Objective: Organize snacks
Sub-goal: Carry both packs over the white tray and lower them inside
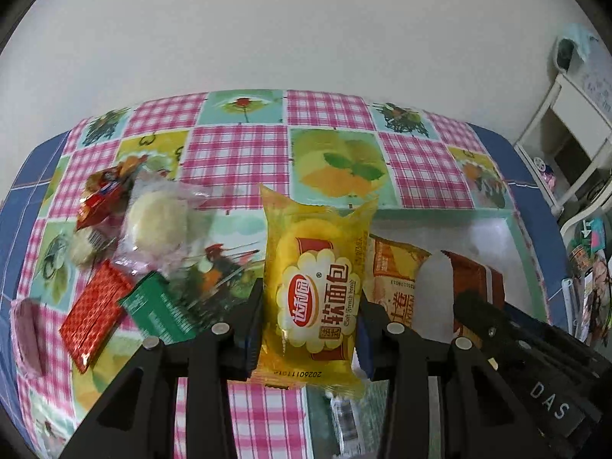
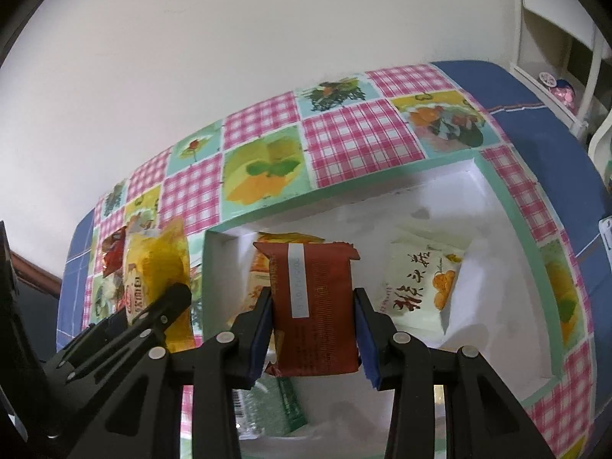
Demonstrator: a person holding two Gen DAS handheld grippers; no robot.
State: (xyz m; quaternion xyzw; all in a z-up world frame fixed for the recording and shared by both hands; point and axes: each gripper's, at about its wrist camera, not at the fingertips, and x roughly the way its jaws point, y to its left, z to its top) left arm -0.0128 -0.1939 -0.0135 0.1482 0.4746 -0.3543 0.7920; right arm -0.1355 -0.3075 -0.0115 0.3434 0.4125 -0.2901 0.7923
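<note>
We hold a yellow bread pack (image 1: 317, 290) in the left gripper (image 1: 310, 329) and a brown bar (image 2: 313, 306) in the right gripper (image 2: 313, 329), over the box (image 2: 497, 199). Three packets lie inside; several snacks (image 1: 126, 237) wait left on the table (image 1: 237, 153).

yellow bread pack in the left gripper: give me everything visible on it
The yellow bread pack is a glossy, see-through yellow plastic pouch with crimped ends, a red-and-white scalloped label and a printed date near its lower end. A pale round bun shows inside. It is sealed, held lengthwise and lifted above the tablecloth, pinched at both sides by the left gripper, beside the white box.
</note>
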